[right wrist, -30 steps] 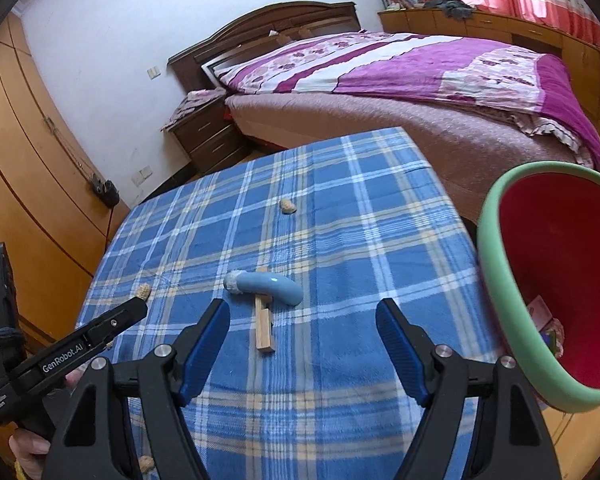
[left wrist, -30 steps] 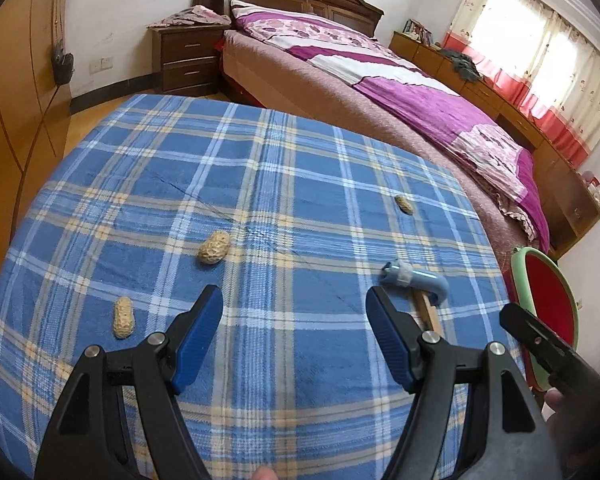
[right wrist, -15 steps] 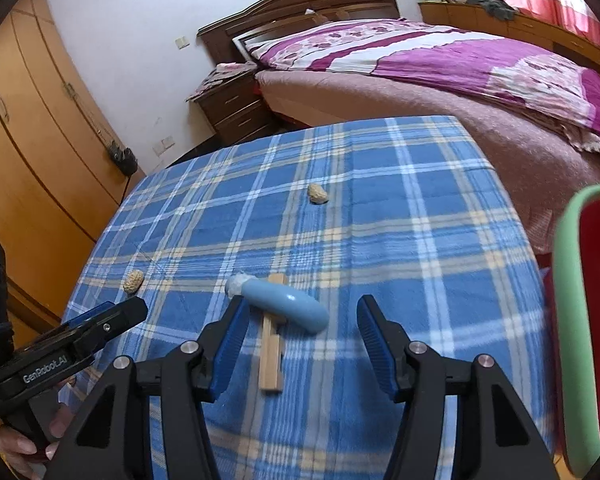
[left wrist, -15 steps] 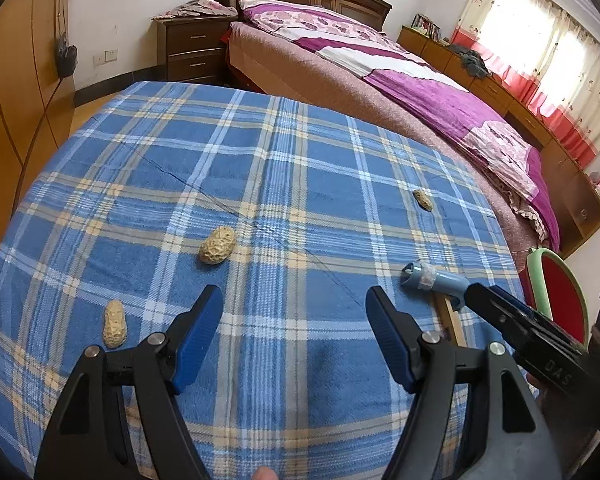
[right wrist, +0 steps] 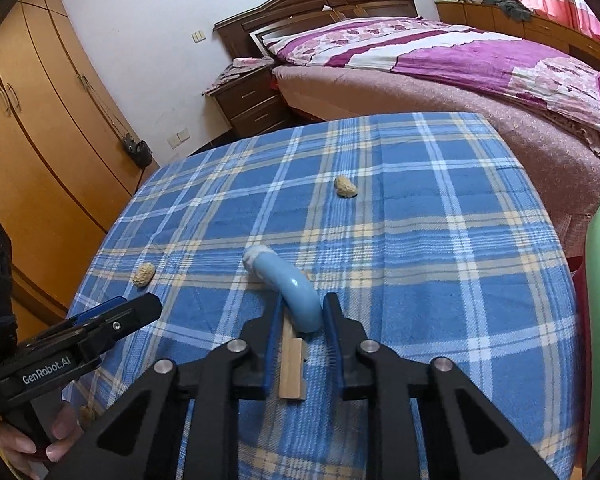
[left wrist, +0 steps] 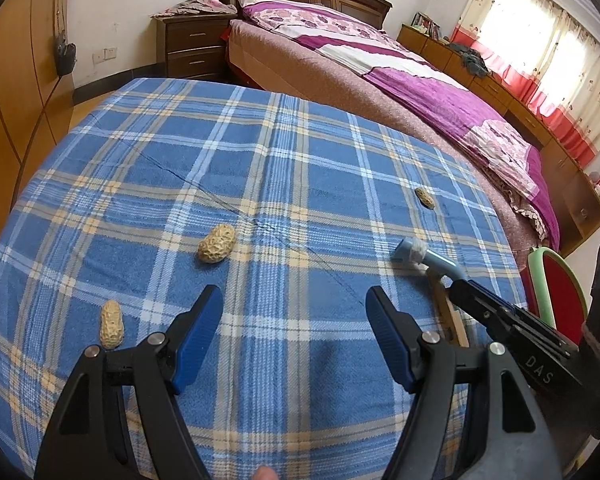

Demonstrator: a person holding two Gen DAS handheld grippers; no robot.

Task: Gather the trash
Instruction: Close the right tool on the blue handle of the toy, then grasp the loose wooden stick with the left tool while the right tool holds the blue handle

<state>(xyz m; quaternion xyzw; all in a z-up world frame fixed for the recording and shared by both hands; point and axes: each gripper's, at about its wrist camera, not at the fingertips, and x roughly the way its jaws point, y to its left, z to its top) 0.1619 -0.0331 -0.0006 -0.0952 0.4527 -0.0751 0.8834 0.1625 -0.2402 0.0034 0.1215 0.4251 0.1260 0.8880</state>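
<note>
A curved light-blue tube (right wrist: 296, 296) lies on a thin wooden stick (right wrist: 292, 372) on the blue plaid tablecloth (right wrist: 420, 240). My right gripper (right wrist: 302, 312) straddles the tube's near end. Its jaws are closing and both pads look pressed against the tube's sides. In the left wrist view the same tube (left wrist: 424, 254) pokes out from the right gripper's tip at the table's right side. My left gripper (left wrist: 294, 332) hovers open over bare cloth with nothing between its fingers. Peanut shells lie ahead of it (left wrist: 217, 243), to its left (left wrist: 112, 324), and farther right (left wrist: 425, 198).
A red bin with a green rim (left wrist: 540, 280) stands off the table's right edge, its rim (right wrist: 598, 280) also at the right of the right wrist view. A bed (left wrist: 380, 80) lies beyond the table and wooden wardrobes (right wrist: 40, 160) to the left. A person's hand (right wrist: 28, 436) holds the left gripper.
The right gripper came forward and down over the blue tube and its jaws narrowed from wide open to snug around it. The left gripper stayed open and nearly still.
</note>
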